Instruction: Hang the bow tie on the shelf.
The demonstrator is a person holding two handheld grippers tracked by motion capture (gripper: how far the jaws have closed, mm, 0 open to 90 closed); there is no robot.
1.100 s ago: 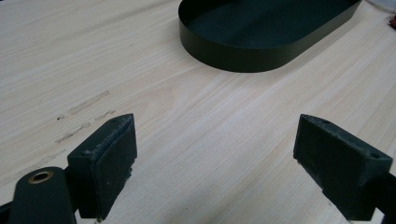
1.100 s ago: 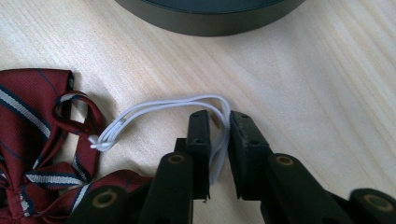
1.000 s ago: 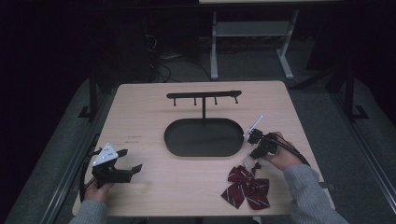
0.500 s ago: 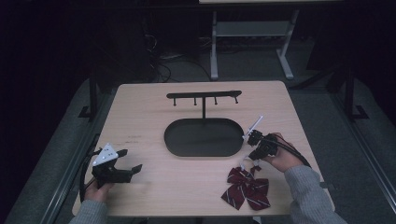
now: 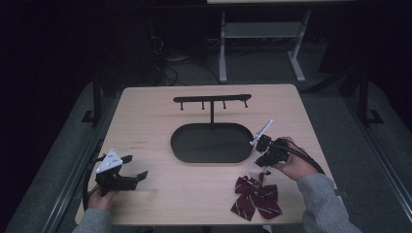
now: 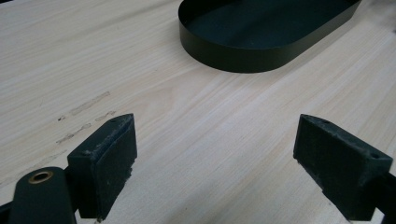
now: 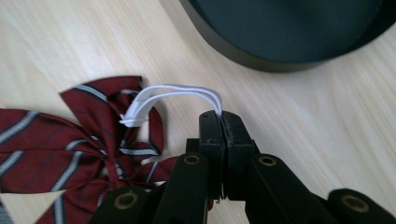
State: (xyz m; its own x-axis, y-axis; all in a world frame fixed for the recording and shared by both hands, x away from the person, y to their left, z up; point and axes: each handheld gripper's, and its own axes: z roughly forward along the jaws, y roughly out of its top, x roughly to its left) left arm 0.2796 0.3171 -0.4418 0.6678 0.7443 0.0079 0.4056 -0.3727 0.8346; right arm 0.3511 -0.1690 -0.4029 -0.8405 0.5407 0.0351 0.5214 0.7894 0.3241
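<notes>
A dark red striped bow tie [image 5: 256, 197] [image 7: 70, 140] lies on the wooden table near the front right. Its white elastic band [image 7: 173, 95] loops up into my right gripper [image 7: 223, 122] [image 5: 258, 166], whose jaws are shut on it. That gripper sits just right of the black oval tray [image 5: 211, 142]. My left gripper [image 5: 135, 169] [image 6: 212, 163] rests at the front left, jaws wide open with only bare table between them. Behind the tray stands a black rack with small pegs [image 5: 212, 100].
The tray's rim [image 6: 243, 58] lies ahead of my left gripper, and its edge [image 7: 261, 58] runs just beyond the right one. Table edges are near both hands. A grey metal frame [image 5: 257, 34] stands on the floor beyond the table.
My right gripper has pulled back toward the person and lifted slightly, drawing the elastic band up from the bow tie. The left gripper has not moved.
</notes>
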